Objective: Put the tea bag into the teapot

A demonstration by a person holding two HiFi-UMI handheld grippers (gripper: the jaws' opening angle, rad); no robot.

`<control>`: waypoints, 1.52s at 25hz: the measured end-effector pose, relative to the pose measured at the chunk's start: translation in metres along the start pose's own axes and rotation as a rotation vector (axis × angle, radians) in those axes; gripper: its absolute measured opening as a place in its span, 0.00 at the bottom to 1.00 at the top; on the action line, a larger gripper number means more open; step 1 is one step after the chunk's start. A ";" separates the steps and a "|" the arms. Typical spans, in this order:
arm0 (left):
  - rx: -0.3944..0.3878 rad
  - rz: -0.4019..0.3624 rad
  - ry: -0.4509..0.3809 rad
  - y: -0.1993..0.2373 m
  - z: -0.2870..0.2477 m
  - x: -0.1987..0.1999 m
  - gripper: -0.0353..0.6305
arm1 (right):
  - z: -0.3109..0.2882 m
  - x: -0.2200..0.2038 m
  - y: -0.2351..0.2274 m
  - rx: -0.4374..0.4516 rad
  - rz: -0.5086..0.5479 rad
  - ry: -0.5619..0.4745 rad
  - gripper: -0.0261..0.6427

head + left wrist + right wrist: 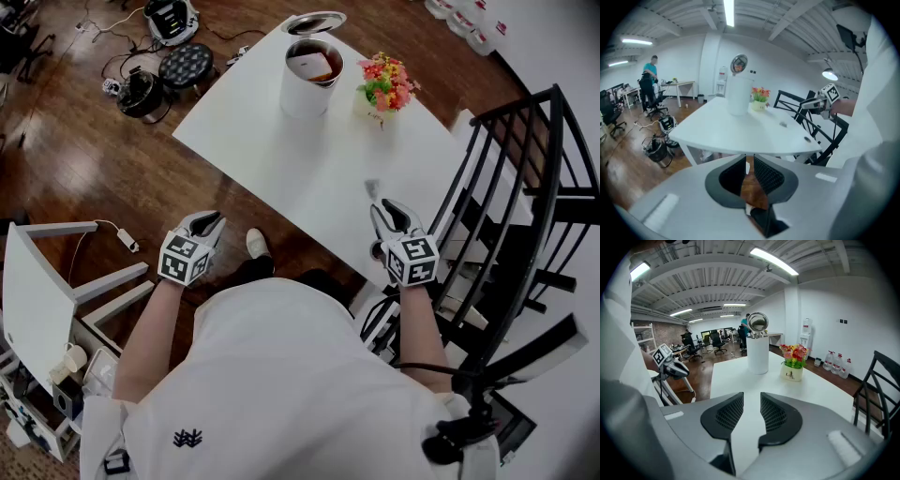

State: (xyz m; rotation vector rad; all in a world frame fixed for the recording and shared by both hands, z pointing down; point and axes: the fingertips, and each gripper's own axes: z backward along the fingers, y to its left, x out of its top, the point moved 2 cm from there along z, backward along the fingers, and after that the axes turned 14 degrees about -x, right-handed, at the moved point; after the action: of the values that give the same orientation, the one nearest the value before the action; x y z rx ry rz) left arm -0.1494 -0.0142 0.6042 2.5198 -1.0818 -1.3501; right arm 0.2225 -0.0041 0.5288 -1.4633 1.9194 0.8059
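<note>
The teapot [309, 75] is a tall white cylinder at the far end of the white table [281, 150], with its shiny hinged lid [314, 22] standing open. It also shows in the left gripper view [738, 96] and the right gripper view [758, 355]. A small grey tea bag [372, 187] lies flat on the table near the right edge, just ahead of my right gripper [386, 214]. That gripper [752, 397] is open and empty over the tabletop. My left gripper [208, 223] hangs off the table's near left edge, its jaws [750, 158] narrowly open, holding nothing.
A pot of flowers [384, 86] stands right of the teapot. A black metal chair [525, 216] is close on the right. A white shelf unit [47, 300] stands at the left. Cables and round devices [150, 84] lie on the wood floor beyond the table.
</note>
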 end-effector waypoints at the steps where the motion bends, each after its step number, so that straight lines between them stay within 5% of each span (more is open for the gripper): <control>1: -0.007 -0.011 -0.032 0.005 0.004 0.016 0.12 | -0.008 0.006 0.001 -0.003 0.003 0.002 0.19; 11: -0.073 0.043 -0.265 0.012 0.012 0.113 0.12 | -0.072 0.017 0.000 0.001 0.076 0.057 0.23; 25: -0.100 0.066 -0.276 -0.017 -0.004 0.149 0.12 | -0.142 -0.075 -0.035 -0.032 0.117 0.299 0.29; 38: -0.070 0.057 -0.266 -0.021 -0.007 0.149 0.12 | -0.150 -0.090 -0.046 -0.044 0.079 0.317 0.13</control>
State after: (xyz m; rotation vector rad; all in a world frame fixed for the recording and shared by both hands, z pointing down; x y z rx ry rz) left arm -0.0790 -0.0929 0.4964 2.2890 -1.1174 -1.7116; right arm 0.2737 -0.0730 0.6882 -1.6295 2.2166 0.6870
